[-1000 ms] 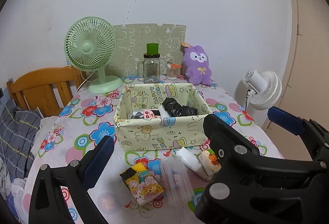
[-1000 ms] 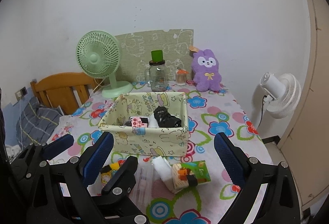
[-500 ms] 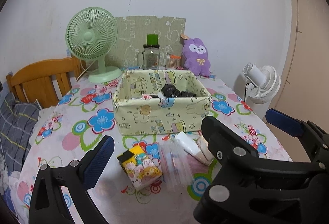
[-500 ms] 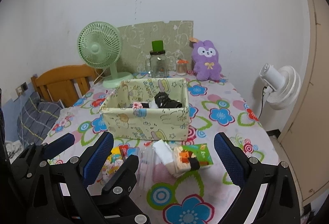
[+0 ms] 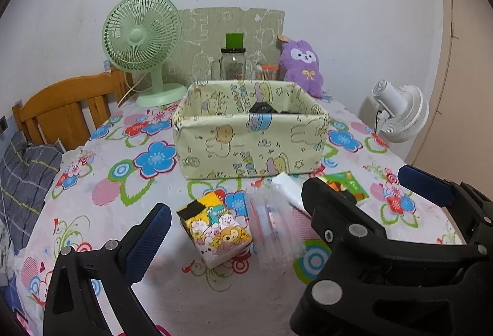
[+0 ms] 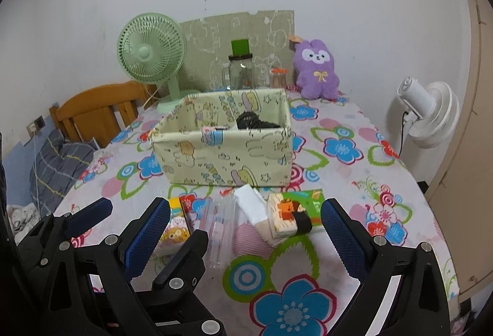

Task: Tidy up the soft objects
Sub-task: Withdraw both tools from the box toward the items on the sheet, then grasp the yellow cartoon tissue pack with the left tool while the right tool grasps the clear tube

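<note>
Both tools hover low over the flower-print counter (image 6: pixel 354 182), empty. The left tool (image 5: pixel 243 231) gapes wide, and the right tool (image 6: pixel 246 231) is spread just as far. Between them and the pale-yellow fabric box (image 6: pixel 228 151) lie a cartoon tissue pack (image 5: pixel 215 231), a clear plastic sleeve (image 6: pixel 218 228), a white tissue pack (image 6: pixel 251 206) and a bear-print pack (image 6: pixel 285 217). Dark cloth (image 6: pixel 251 120) sits inside the box.

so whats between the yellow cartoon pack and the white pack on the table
A clear plastic packet lies between the yellow cartoon pack and the white pack, plainest in the right wrist view.
</note>
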`<state>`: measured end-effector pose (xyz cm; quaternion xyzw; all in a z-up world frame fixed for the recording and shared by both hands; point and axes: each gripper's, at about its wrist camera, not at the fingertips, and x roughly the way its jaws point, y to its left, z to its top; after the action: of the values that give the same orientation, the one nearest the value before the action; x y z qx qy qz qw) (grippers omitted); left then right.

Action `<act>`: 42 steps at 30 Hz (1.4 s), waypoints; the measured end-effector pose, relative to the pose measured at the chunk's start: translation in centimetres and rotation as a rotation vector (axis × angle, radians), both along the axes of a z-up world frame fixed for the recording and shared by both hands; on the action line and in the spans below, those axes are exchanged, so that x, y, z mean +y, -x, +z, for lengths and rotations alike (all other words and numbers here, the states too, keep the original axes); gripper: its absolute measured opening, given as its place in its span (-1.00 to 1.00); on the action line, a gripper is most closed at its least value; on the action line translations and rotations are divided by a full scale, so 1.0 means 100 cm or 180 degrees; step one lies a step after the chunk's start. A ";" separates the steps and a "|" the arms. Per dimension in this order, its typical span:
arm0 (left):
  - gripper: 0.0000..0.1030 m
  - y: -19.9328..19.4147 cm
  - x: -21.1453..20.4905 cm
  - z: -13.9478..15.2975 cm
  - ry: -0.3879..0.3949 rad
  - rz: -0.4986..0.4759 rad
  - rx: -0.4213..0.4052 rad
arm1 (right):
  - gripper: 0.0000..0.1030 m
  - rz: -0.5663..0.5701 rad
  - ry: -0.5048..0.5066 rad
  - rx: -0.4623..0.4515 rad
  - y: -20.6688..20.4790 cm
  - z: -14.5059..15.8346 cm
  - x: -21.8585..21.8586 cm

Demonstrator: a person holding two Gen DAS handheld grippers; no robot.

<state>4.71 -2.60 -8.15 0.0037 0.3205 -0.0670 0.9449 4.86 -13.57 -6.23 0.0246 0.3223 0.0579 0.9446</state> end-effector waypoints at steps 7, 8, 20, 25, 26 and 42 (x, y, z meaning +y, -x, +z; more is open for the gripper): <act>0.97 -0.005 0.005 -0.015 -0.0018 0.0151 0.0176 | 0.93 -0.0053 -0.0076 0.0097 -0.006 -0.017 0.001; 0.97 -0.007 0.005 -0.017 -0.0014 0.0157 0.0201 | 0.93 -0.0068 -0.0071 0.0101 -0.006 -0.019 0.002; 0.97 -0.030 0.018 -0.039 -0.0003 0.0334 0.0451 | 0.93 -0.0045 -0.0115 0.0268 -0.022 -0.038 0.007; 0.91 -0.040 0.024 -0.047 0.0013 0.0373 0.0529 | 0.89 -0.0034 -0.0097 0.0323 -0.030 -0.043 0.010; 0.90 -0.042 0.024 -0.049 0.0019 0.0374 0.0546 | 0.86 -0.0027 -0.0093 0.0339 -0.032 -0.045 0.011; 0.43 -0.060 0.032 -0.066 0.0109 0.0228 0.0652 | 0.71 -0.0022 0.0060 0.0541 -0.052 -0.060 0.023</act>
<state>10.70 0.58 -14.72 -0.0308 0.4141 -0.0387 0.9089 10.06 -11.28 -12.25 0.0216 0.4017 0.0494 0.9142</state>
